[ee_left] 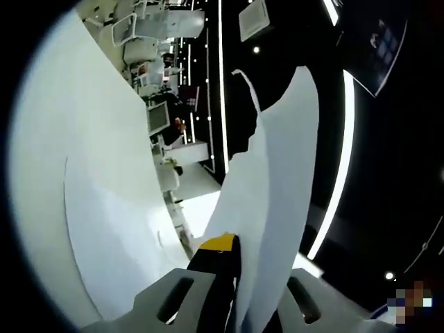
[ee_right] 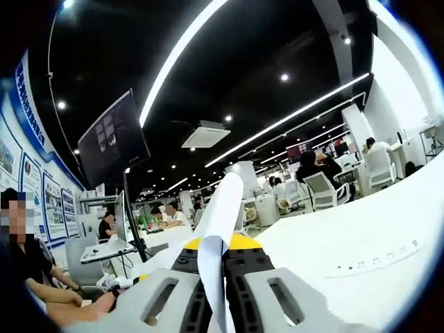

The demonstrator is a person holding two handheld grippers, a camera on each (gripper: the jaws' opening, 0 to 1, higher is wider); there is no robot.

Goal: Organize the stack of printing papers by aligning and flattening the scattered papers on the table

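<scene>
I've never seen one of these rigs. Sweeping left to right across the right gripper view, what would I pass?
Seated person → dark monitor on a stand → paper sheet pinched between the fingers → white table → white office chairs.

A large open office is seen in the right gripper view, under a black ceiling crossed by long white light strips and dotted with small round spotlights. A boxy air unit is hung from the ceiling, and a dark screen is mounted on a pole at the left. Blue and white posters are lined along the left wall. White office chairs and desks are set in rows, with seated people among them. A white table is spread along the lower right. In the left gripper view, the same black ceiling with a light strip is seen rolled sideways, beside white chairs.
</scene>
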